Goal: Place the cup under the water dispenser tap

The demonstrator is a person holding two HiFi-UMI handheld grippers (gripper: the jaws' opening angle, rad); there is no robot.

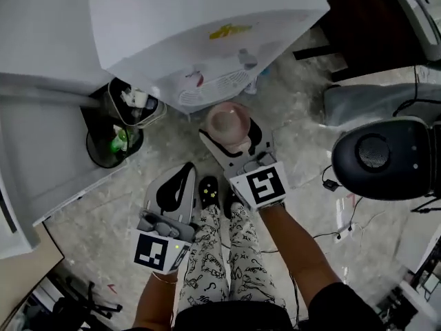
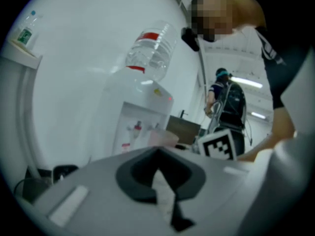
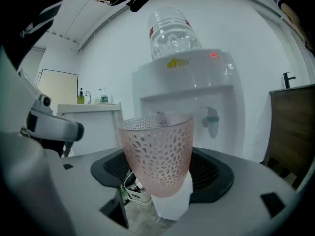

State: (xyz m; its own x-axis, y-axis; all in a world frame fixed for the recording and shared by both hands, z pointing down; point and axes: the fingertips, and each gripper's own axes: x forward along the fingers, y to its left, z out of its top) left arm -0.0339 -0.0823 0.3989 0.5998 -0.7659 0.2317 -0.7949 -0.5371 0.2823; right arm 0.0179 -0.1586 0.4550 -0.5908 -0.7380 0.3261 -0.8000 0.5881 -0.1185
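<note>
A pink cup with a dotted pattern (image 1: pixel 229 123) (image 3: pixel 157 156) stands upright between the fingers of my right gripper (image 1: pixel 233 136) (image 3: pixel 160 193), which is shut on it. The cup hangs in front of the white water dispenser (image 1: pixel 207 19) (image 3: pixel 187 82), a short way from its tap recess. A blue tap (image 1: pixel 247 59) (image 3: pixel 211 119) and a red tap (image 1: pixel 198 80) show there; the cup partly hides the red one in the right gripper view. My left gripper (image 1: pixel 185 172) (image 2: pixel 158 181) is lower and to the left, shut with nothing in it.
A black bin (image 1: pixel 114 143) and a second container with rubbish (image 1: pixel 132 103) stand left of the dispenser, beside a white counter (image 1: pixel 41 116). A round black device (image 1: pixel 386 158) and cables (image 1: pixel 337 185) lie right. A dark cabinet (image 1: pixel 365 19) stands behind; another person (image 2: pixel 226 102) is nearby.
</note>
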